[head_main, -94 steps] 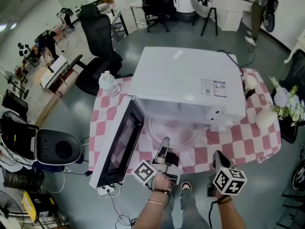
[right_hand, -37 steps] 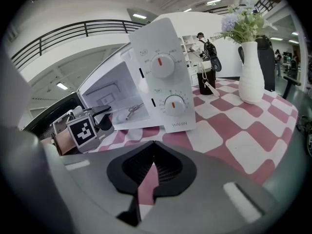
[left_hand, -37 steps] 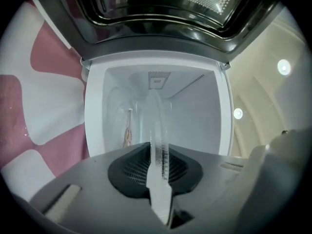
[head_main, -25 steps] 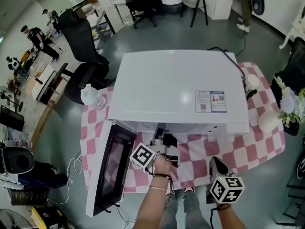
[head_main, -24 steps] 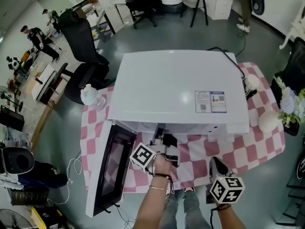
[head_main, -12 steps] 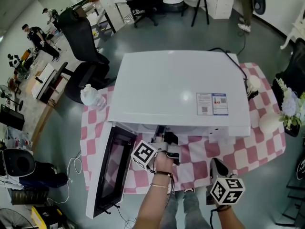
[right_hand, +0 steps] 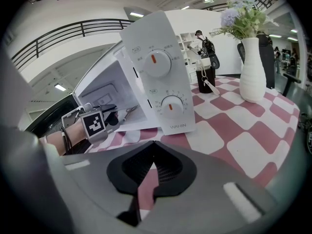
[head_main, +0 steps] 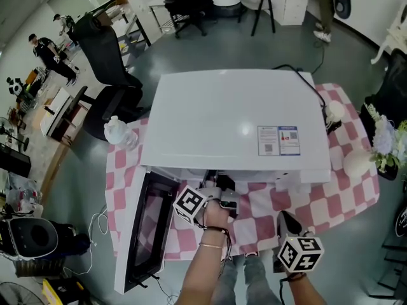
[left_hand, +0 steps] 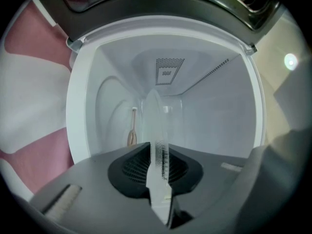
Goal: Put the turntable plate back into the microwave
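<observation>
The white microwave (head_main: 235,119) stands on the checked table with its door (head_main: 149,224) swung open to the left. My left gripper (head_main: 215,182) reaches level into the opening, shut on the rim of the clear glass turntable plate (left_hand: 155,126). In the left gripper view the plate shows edge-on between the jaws, extending into the white cavity (left_hand: 214,111). From the head view the plate is hidden under the microwave's top. My right gripper (head_main: 283,224) hangs at the table's front right, shut and empty, and its own view (right_hand: 148,177) faces the control panel (right_hand: 161,77).
A white vase with flowers (right_hand: 252,67) and a dark cup (right_hand: 205,79) stand on the pink-checked cloth (head_main: 318,196) right of the microwave. A water bottle (head_main: 117,132) sits at the table's back left. Office chairs and people are on the floor beyond.
Since the oldest frame my left gripper has carried the plate from in front of the opening into the cavity. Over the last second both grippers have hardly moved.
</observation>
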The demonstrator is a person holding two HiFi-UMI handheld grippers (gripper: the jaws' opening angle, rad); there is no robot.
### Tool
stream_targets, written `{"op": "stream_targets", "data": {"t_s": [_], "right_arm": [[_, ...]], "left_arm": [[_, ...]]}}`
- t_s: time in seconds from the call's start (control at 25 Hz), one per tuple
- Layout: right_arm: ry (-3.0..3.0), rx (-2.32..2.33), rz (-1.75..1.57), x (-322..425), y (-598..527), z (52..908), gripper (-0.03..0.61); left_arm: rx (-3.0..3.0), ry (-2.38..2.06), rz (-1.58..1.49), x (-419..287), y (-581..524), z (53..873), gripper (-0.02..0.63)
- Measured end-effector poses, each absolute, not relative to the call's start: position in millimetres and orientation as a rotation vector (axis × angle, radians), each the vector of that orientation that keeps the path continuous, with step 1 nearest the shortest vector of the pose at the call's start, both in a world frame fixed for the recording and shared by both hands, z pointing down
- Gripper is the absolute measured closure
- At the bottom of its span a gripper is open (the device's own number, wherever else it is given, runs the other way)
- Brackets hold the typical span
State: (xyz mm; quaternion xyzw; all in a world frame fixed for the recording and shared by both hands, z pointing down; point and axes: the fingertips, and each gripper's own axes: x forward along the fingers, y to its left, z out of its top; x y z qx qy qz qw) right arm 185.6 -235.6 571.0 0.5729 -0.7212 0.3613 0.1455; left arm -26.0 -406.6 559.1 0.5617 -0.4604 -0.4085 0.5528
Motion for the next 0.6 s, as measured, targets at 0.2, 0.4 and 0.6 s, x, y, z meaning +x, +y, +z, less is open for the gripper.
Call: {"op": "stream_targets", "data": {"t_s": [0.2, 0.4, 0.6], "right_arm": [[-2.073, 1.651, 1.04, 186.5, -237.7, 570.2, 0.569], [-2.077, 1.644, 1.039, 183.1, -238.4, 570.2, 0.569], [-2.084, 1.635, 1.043, 179.7, -239.8, 569.6, 0.569]], "left_arm": [[1.34, -1.081, -0.969, -25.6, -409.9, 558.9, 0.58], [1.363, -1.109, -0.905, -24.5, -410.7, 561.6, 0.592], [1.356, -1.116, -0.874, -24.5, -409.9, 564.7, 0.595]]}}
